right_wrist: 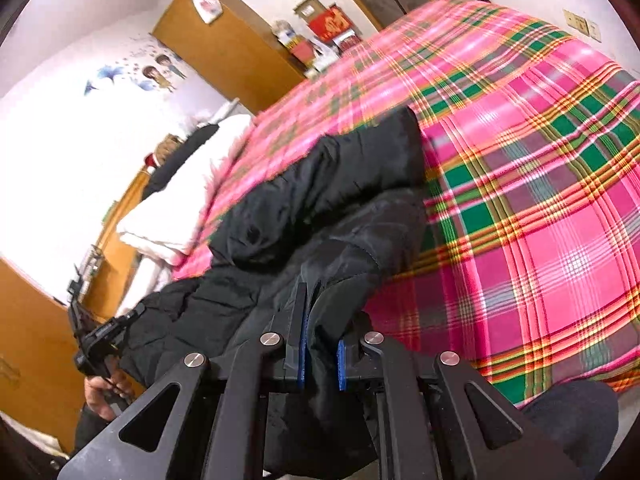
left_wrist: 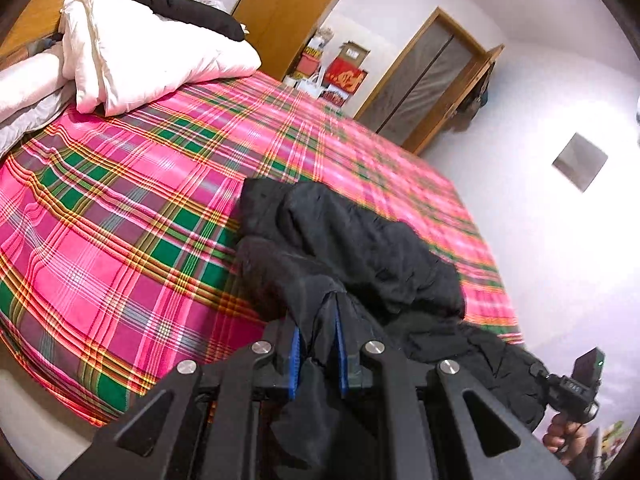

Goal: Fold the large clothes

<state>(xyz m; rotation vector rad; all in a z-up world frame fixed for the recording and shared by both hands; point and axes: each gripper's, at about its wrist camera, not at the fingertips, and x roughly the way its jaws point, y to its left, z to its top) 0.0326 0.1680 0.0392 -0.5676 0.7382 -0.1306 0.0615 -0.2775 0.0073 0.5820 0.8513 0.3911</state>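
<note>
A black padded jacket (left_wrist: 352,240) lies bunched at the near edge of the bed with the pink plaid cover (left_wrist: 132,184). My left gripper (left_wrist: 318,320) is shut on a fold of the jacket's edge, the cloth pinched between its blue pads. My right gripper (right_wrist: 320,320) is shut on another part of the same jacket (right_wrist: 320,200), cloth between its blue pads. Both hold the jacket partly lifted off the plaid cover (right_wrist: 540,200). The right gripper's body and the hand holding it show at the lower right of the left wrist view (left_wrist: 576,392).
A white duvet (left_wrist: 152,48) with a black garment (left_wrist: 188,12) on it is piled at the head of the bed. A wooden wardrobe (left_wrist: 288,8), stacked boxes (left_wrist: 340,72) and a door (left_wrist: 424,80) stand beyond the bed. White wall lies to the right.
</note>
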